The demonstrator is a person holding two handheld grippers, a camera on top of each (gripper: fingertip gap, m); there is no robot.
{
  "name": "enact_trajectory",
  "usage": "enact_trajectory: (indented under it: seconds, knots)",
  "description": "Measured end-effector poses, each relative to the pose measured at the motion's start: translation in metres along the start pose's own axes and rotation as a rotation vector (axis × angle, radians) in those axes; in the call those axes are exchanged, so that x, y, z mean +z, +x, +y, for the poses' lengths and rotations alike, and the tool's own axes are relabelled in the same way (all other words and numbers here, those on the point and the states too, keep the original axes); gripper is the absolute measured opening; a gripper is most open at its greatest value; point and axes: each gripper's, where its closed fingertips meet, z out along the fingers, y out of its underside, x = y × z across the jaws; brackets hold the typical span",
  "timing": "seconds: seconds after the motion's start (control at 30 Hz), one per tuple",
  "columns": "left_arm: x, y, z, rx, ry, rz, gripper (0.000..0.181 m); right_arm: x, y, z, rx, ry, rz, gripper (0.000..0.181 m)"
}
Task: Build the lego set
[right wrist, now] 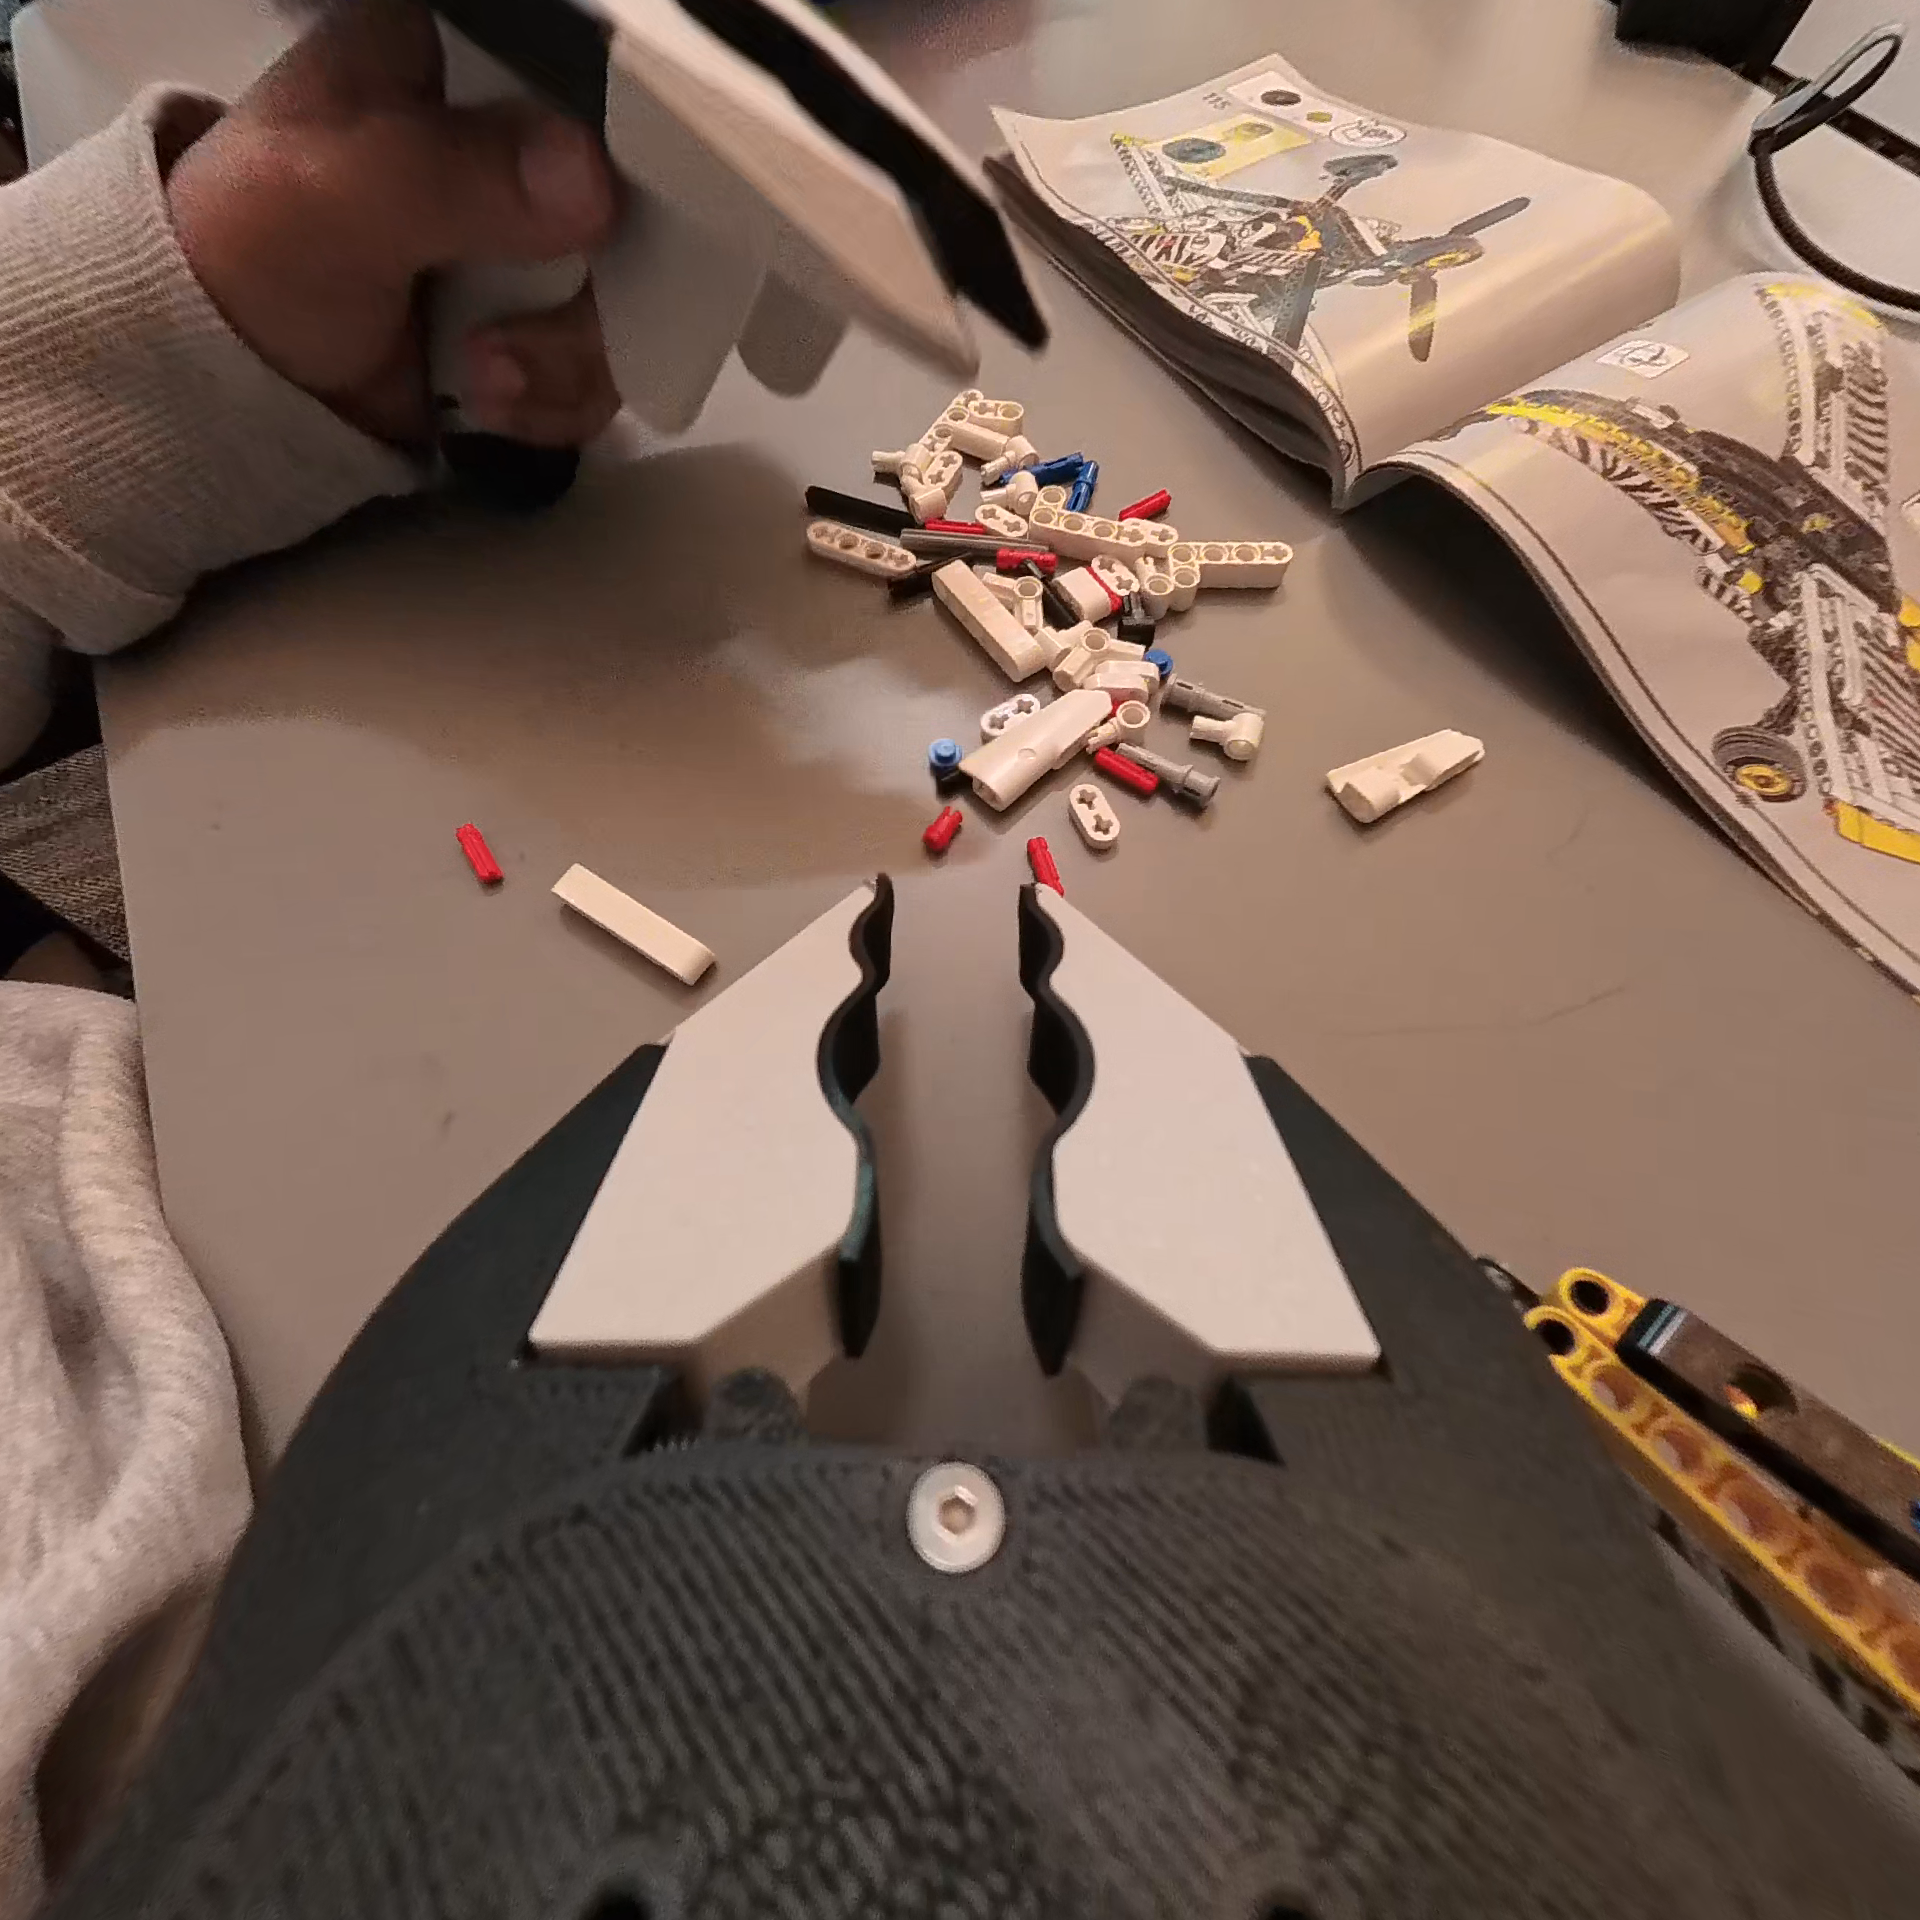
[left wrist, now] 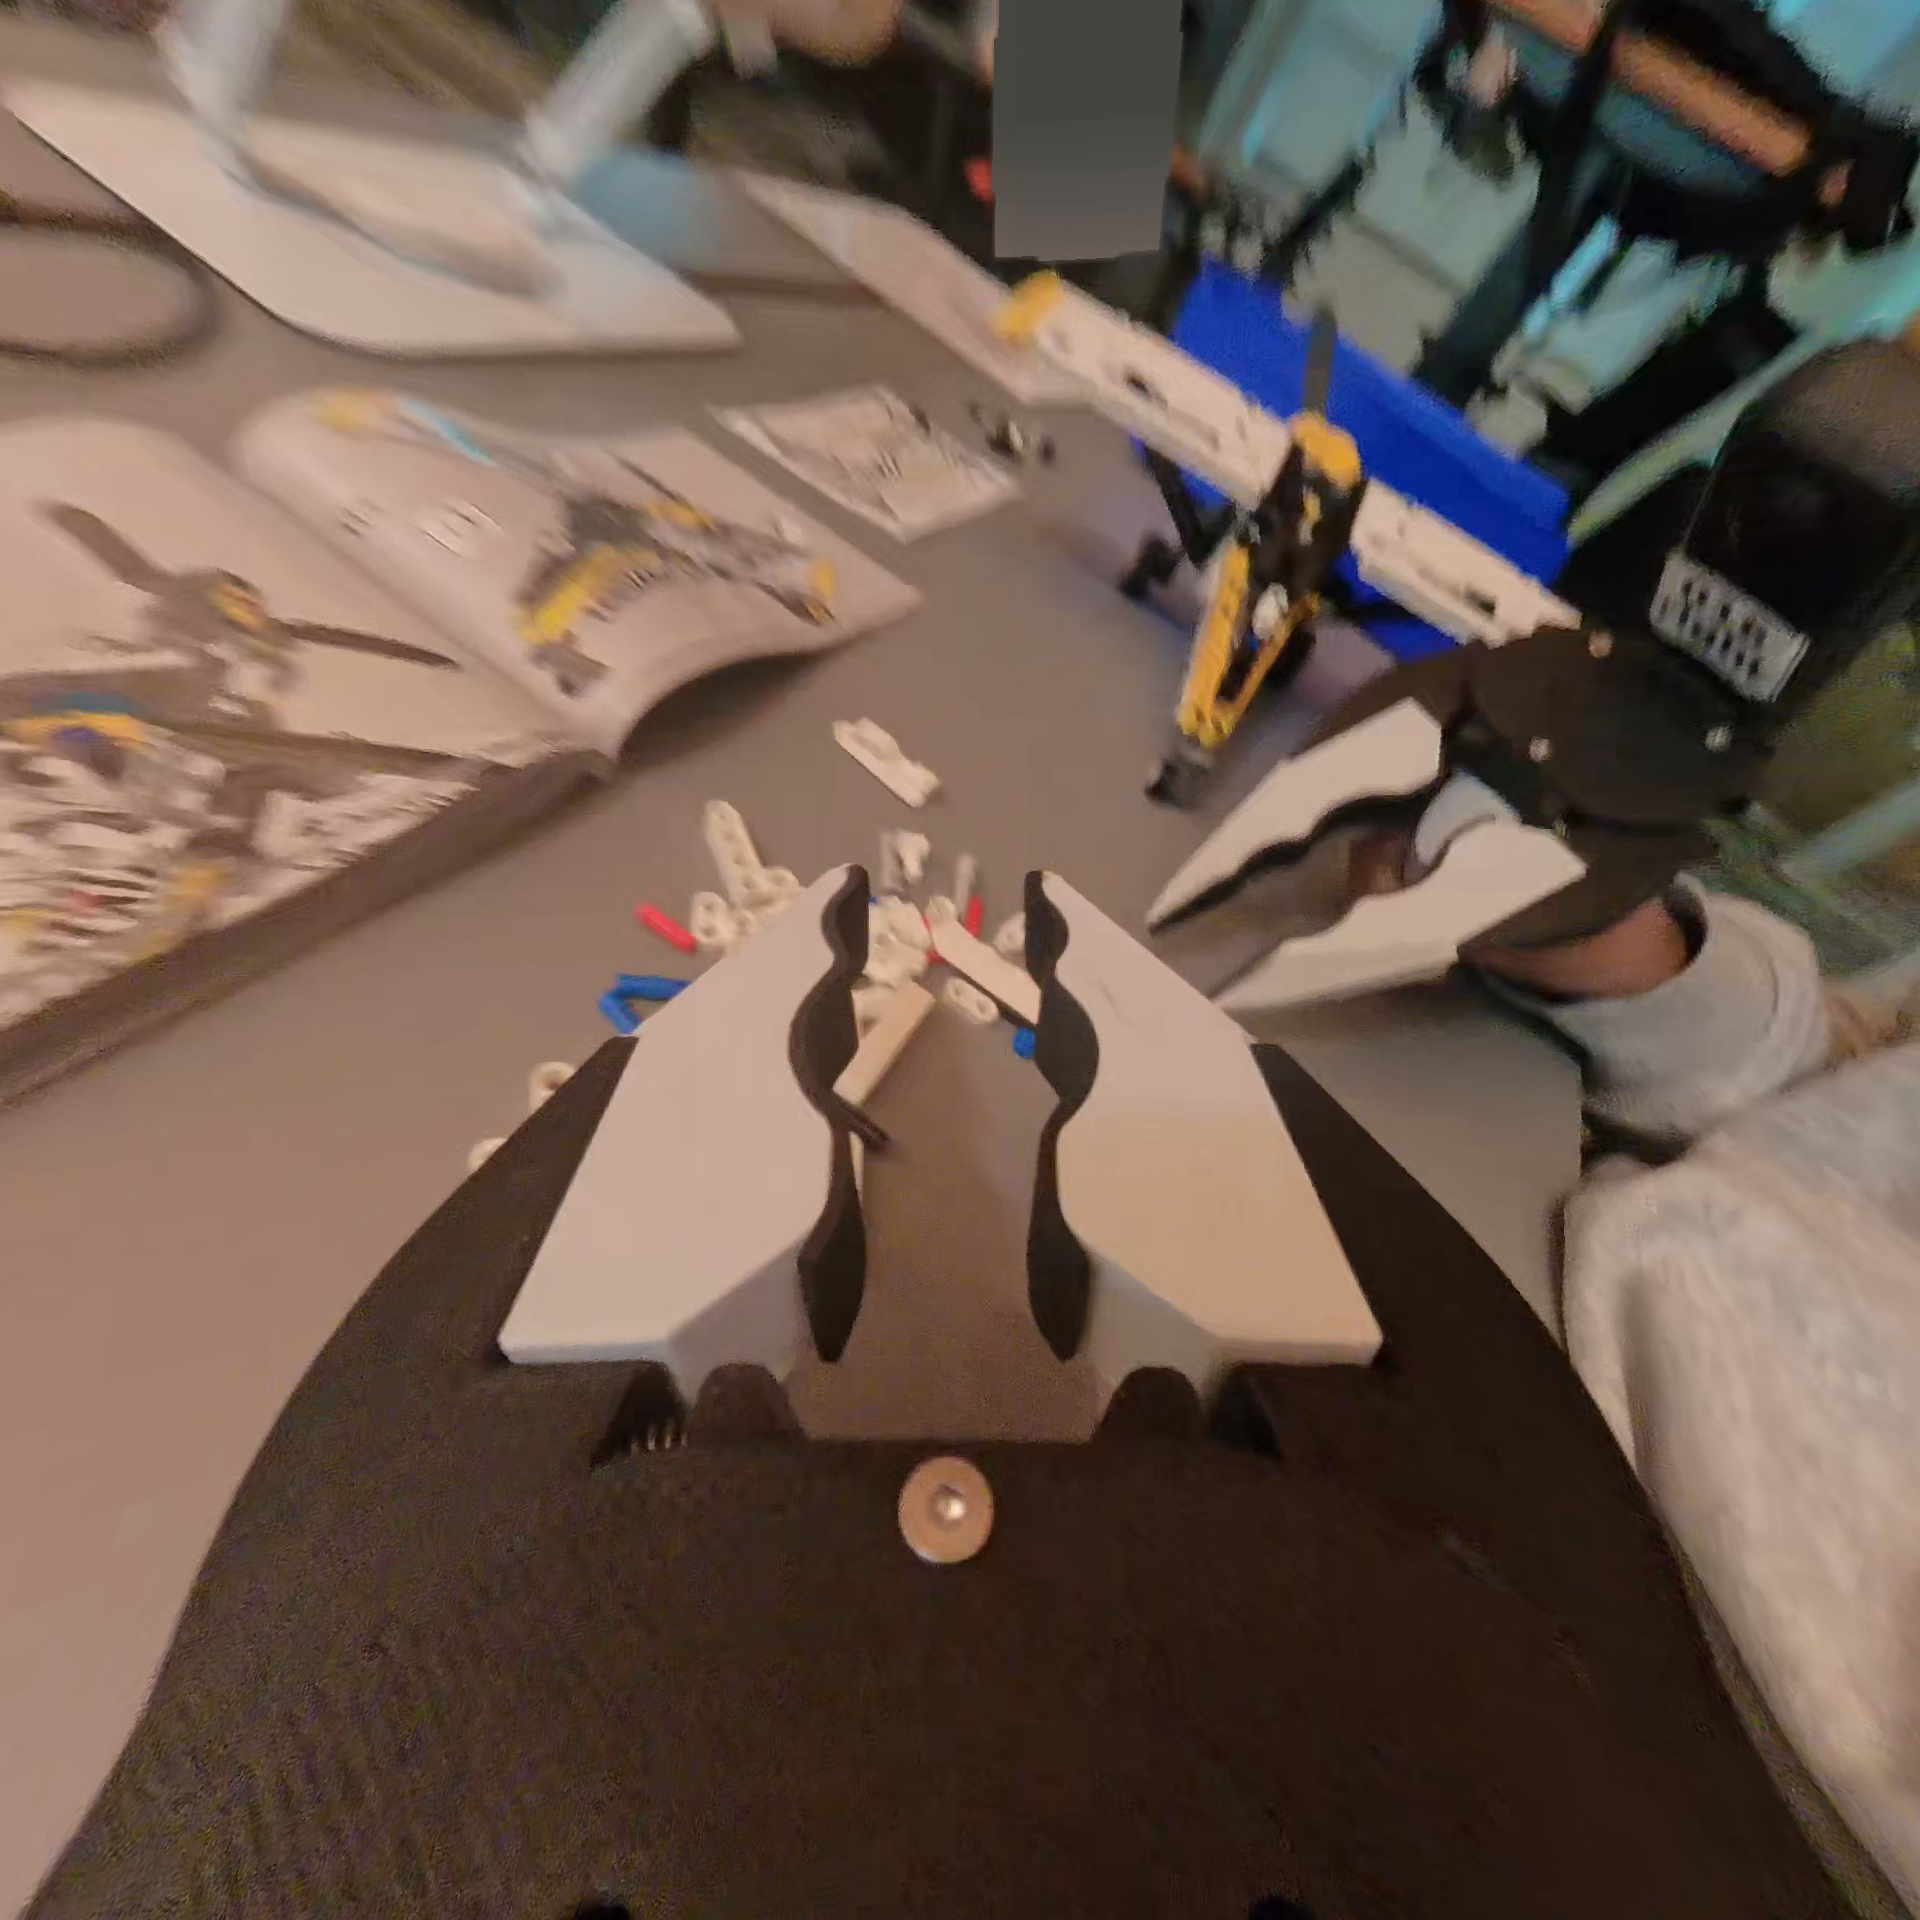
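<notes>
Hovering over loose lego pieces (right wrist: 1049,603), both grippers' fingers (left wrist: 727,1091) (right wrist: 727,1122) empty.

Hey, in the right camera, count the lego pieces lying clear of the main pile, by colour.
Red pins: 3
White pieces, namely flat tile, oval link, wedge panel: 3
Total: 6
</notes>
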Motion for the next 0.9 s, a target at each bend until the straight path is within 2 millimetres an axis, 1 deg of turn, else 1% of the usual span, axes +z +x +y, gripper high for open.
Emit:
enact_trajectory:
  seconds: [0.03,0.1,0.23,0.33,0.4,0.63,0.9]
  knots:
    - [0.006,0.003,0.008,0.017,-0.059,-0.004,0.032,0.000,0.000,0.000,0.000,-0.001,0.000,0.023]
    - [0.014,0.005,0.018,0.109,-0.136,-0.067,0.033,0.000,0.000,0.000,0.000,-0.001,0.001,0.024]
    - [0.025,0.007,0.037,0.299,-0.274,-0.168,0.033,0.001,0.001,0.000,0.000,-0.003,0.002,0.024]
    - [0.031,0.007,0.048,0.389,-0.351,-0.213,0.033,0.001,0.000,0.001,-0.004,-0.007,0.003,0.024]
    - [0.031,0.007,0.050,0.392,-0.363,-0.210,0.033,0.001,0.000,0.000,-0.010,-0.003,0.006,0.024]
    - [0.026,0.005,0.040,0.250,-0.300,-0.147,0.032,0.001,-0.001,0.000,-0.031,-0.002,0.013,0.024]
    - [0.027,0.005,0.042,0.254,-0.316,-0.147,0.032,0.001,-0.001,0.000,-0.040,-0.007,0.019,0.024]
